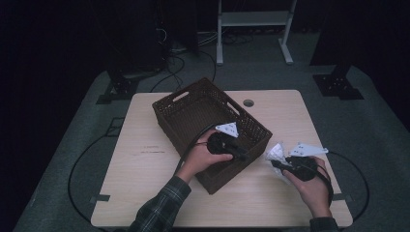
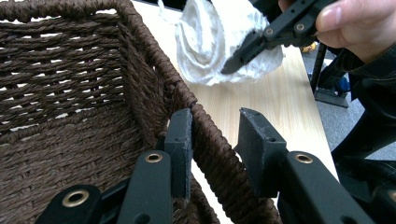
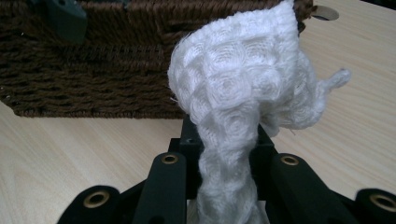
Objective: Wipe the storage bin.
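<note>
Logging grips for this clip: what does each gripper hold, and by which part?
The right gripper pinches a white cloth by a bunched lower part. The left gripper straddles the basket rim; whether it clamps cannot be told.

A pale wood tabletop (image 1: 145, 193) with rounded corners stands on grey floor (image 1: 377, 145), and a round grommet hole (image 1: 248, 103) sits near its far edge at about twelve o'clock. Beyond it, at twelve to one o'clock, is a white frame (image 1: 254, 21). Black cables (image 1: 179, 63) lie at eleven o'clock, and a black base plate (image 1: 337, 87) sits at two o'clock.
</note>
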A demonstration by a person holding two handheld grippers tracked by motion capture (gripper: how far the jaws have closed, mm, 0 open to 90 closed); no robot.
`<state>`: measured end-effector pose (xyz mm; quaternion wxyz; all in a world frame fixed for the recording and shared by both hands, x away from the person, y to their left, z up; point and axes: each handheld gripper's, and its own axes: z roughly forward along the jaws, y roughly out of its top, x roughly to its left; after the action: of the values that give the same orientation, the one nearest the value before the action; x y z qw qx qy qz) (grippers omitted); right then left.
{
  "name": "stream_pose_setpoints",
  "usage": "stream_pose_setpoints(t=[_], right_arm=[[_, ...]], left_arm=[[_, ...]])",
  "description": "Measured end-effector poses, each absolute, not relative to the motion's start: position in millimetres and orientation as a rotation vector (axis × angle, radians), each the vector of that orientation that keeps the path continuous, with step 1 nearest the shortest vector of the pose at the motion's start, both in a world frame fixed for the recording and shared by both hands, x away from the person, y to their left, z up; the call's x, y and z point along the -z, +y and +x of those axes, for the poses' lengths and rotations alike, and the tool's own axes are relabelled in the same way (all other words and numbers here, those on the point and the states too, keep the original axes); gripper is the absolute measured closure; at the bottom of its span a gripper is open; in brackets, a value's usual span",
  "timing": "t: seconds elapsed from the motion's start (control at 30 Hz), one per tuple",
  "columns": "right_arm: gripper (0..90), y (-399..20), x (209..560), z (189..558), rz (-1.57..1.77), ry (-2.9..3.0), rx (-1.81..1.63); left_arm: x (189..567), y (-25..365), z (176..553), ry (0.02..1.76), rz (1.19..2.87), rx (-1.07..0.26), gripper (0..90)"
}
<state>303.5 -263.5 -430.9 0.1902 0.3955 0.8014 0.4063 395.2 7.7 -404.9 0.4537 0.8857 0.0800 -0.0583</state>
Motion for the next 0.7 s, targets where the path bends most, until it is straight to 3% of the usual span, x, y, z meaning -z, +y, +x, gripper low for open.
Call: stream_pose_setpoints(t=[0.7], right_arm=[[73.8,-264.3,413.8,322.7,1.078,2.221,-1.176]], left_arm=[[405.3,8.1,394.8,0.207,2.183,0.148,65.0]])
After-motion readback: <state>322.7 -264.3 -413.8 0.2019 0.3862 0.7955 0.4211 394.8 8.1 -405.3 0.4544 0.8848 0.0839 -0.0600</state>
